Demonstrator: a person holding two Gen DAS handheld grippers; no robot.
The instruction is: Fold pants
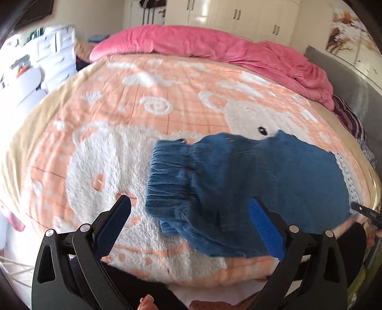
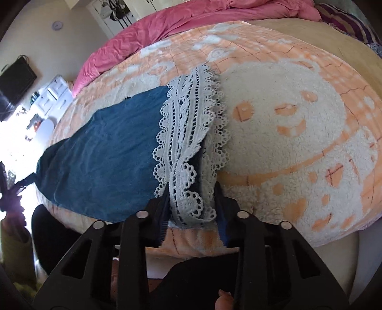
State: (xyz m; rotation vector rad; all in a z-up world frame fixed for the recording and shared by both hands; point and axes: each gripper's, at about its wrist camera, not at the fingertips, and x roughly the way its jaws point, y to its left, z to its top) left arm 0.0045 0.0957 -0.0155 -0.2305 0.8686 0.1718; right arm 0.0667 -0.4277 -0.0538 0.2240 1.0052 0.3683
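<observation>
Blue denim pants (image 1: 250, 181) with white lace hems lie on a fluffy peach-and-white blanket (image 1: 100, 152) on a bed. In the left wrist view the gathered waistband (image 1: 167, 176) is at the left end. My left gripper (image 1: 191, 214) is open, its fingers straddling the near waist corner just above it. In the right wrist view the pants (image 2: 107, 152) stretch to the left and the lace hem (image 2: 188, 133) is in the middle. My right gripper (image 2: 192, 198) is shut on the near end of the lace hem.
A pink duvet (image 1: 214, 45) is bunched along the far side of the bed. White drawers (image 1: 55, 54) stand left, wardrobes (image 1: 238, 14) behind. A striped cloth (image 1: 348, 119) lies at the right edge. A TV (image 2: 16, 81) hangs on the wall.
</observation>
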